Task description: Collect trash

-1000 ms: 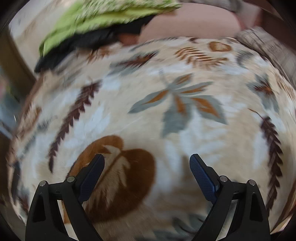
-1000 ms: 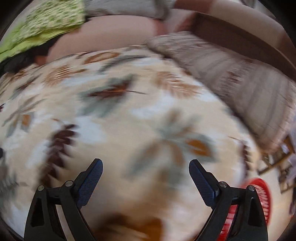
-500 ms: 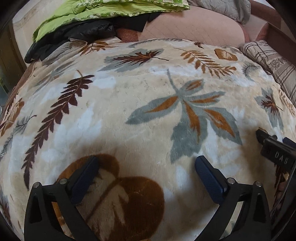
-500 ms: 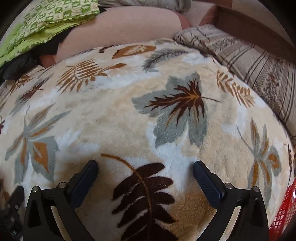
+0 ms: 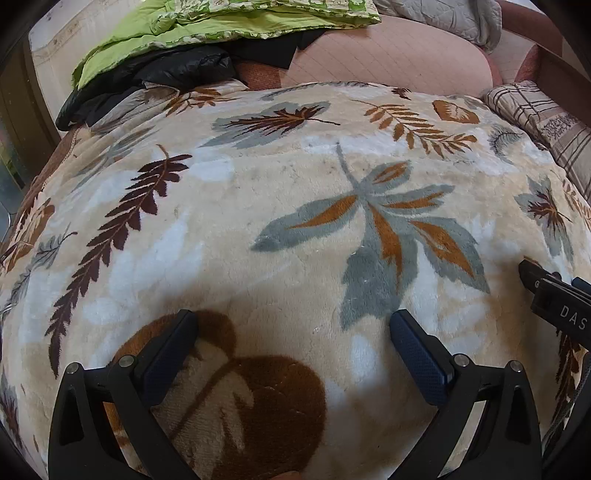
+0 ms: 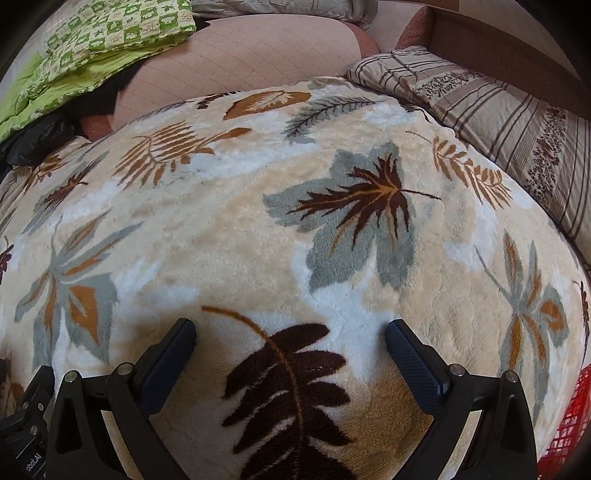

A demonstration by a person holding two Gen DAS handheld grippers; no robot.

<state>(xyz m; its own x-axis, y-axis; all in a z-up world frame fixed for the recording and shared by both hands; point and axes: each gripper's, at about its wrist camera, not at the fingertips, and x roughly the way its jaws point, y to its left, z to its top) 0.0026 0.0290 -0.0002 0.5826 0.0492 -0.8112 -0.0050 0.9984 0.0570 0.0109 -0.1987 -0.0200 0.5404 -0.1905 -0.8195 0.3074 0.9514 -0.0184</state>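
A blanket (image 5: 258,229) is spread over the bed; at its far edge a cushion (image 6: 251,55) is set, with a quilt (image 5: 207,26) piled over a jacket (image 5: 155,74) at the far left corner, and a pillow (image 6: 498,110) along the right edge

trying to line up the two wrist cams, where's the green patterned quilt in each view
Left wrist: the green patterned quilt lies along the top edge, left of centre, piled on dark clothing.
Right wrist: the quilt fills the top left corner.
Shared landmark: the pink cushion sits just right of the quilt in both views, behind the leaf-print blanket.
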